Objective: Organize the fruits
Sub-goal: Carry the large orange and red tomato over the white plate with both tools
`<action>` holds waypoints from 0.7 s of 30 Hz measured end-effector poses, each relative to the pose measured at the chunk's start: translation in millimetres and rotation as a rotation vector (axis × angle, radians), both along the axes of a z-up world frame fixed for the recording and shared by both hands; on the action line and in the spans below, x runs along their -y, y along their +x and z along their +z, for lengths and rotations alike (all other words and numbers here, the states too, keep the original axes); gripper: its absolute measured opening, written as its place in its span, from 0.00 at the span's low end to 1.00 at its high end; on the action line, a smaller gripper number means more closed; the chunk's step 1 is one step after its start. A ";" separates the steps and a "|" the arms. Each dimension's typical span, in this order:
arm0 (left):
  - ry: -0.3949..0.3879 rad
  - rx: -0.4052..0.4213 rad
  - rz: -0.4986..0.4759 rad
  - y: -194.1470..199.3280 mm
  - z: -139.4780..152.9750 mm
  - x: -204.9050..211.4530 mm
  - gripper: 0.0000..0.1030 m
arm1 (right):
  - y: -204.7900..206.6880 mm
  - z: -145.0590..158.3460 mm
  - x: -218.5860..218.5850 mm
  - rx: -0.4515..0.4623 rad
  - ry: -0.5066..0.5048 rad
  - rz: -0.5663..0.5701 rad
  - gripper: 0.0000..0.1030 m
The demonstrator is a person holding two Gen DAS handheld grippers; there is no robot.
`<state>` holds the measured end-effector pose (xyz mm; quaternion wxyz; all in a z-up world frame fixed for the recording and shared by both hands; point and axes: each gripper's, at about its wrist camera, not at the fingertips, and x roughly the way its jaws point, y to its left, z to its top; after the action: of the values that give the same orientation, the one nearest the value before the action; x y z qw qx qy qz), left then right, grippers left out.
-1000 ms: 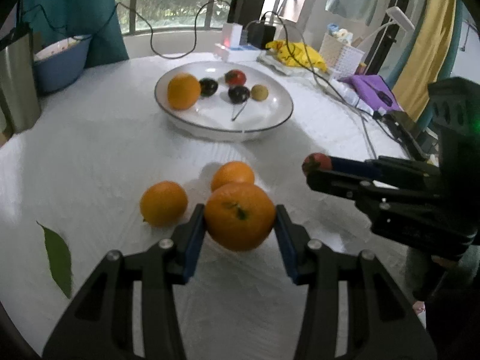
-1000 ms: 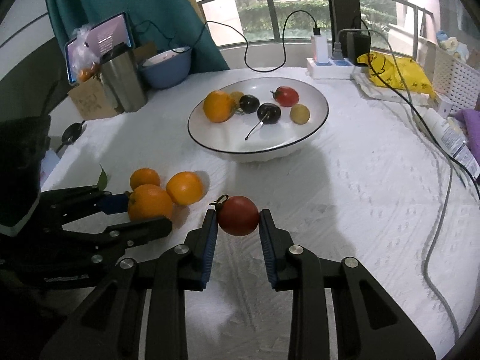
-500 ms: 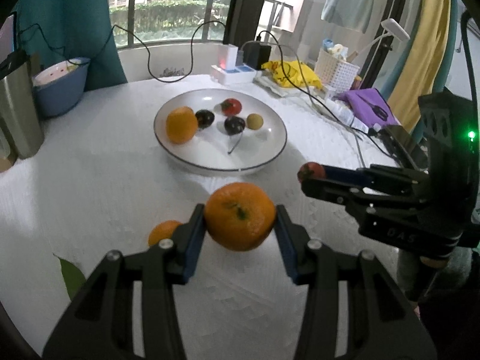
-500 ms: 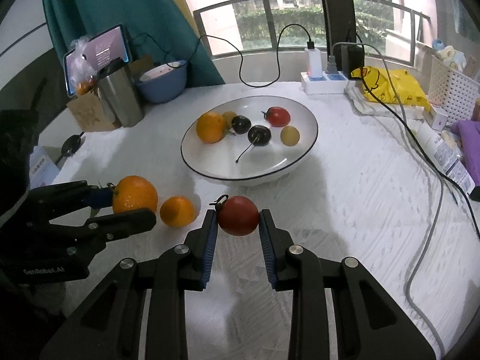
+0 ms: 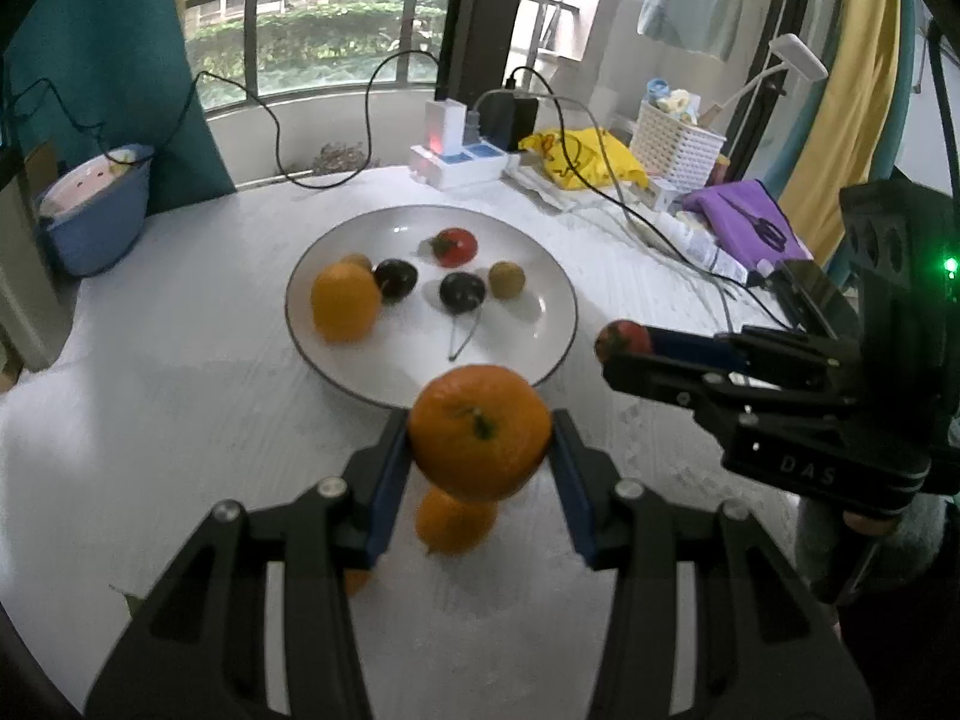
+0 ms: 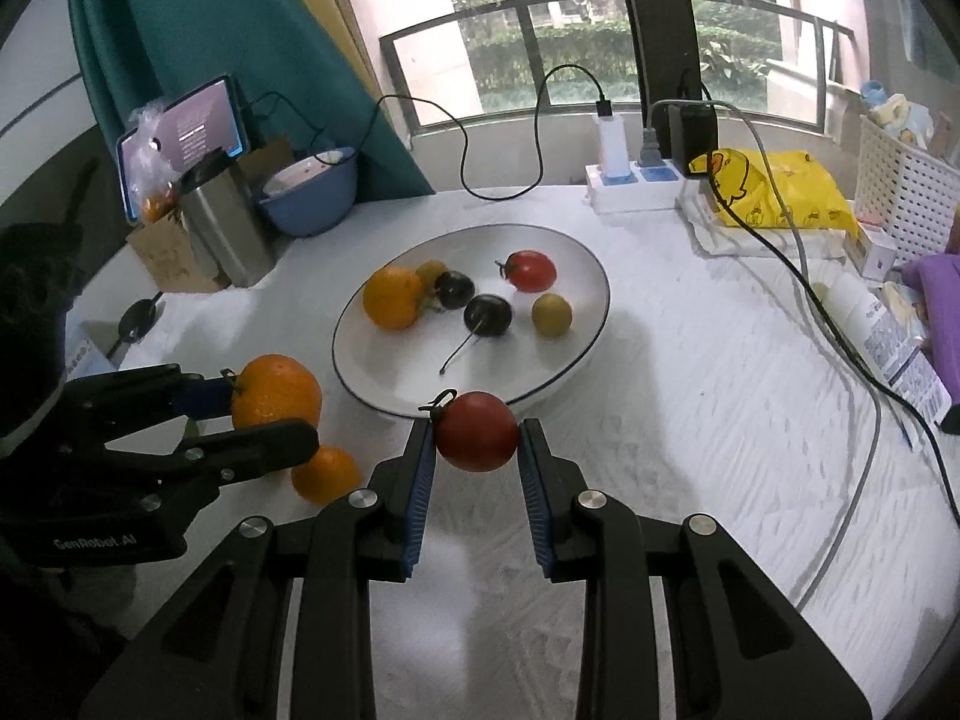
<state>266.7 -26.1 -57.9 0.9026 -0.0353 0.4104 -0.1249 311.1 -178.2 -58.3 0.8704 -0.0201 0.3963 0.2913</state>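
My left gripper (image 5: 480, 441) is shut on a large orange (image 5: 480, 429), held above the white tablecloth just short of the white plate (image 5: 552, 294). My right gripper (image 6: 476, 441) is shut on a red tomato (image 6: 477, 431), also lifted near the plate's (image 6: 591, 276) front rim. The plate holds an orange (image 5: 345, 300), two dark plums, a red tomato (image 5: 455, 247) and a small yellow-green fruit (image 5: 507, 279). A smaller orange (image 5: 456, 519) lies on the cloth under the held one. In the right wrist view the left gripper (image 6: 273, 414) shows at the left with its orange (image 6: 276, 390).
A blue bowl (image 6: 309, 195), a steel canister (image 6: 225, 228) and a tablet stand at the back left. A power strip (image 6: 636, 183), trailing cables, a yellow bag (image 6: 774, 192) and a white basket (image 5: 678, 147) line the back right. A green leaf lies near the front left.
Both grippers have moved forward toward the plate and risen a little, carrying the orange and the tomato. The loose oranges on the cloth have slid below the left gripper.
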 end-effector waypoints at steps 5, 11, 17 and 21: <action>0.010 -0.003 -0.009 16.6 -0.8 5.8 0.45 | 14.4 -0.2 -0.7 0.001 0.007 0.007 0.29; 0.010 -0.014 -0.026 36.4 -4.7 14.7 0.45 | 29.9 -1.1 -0.5 0.002 0.011 0.012 0.29; 0.010 -0.043 -0.035 54.1 -12.2 19.8 0.45 | 44.6 -2.7 -1.2 -0.002 0.013 0.015 0.29; 0.011 -0.062 -0.043 65.0 -15.6 21.9 0.45 | 54.3 -4.1 -1.9 -0.002 0.016 0.010 0.29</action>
<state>331.7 -48.0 -73.5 0.8868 -0.0255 0.4395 -0.1410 365.4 -176.3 -62.4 0.8688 -0.0148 0.3946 0.2988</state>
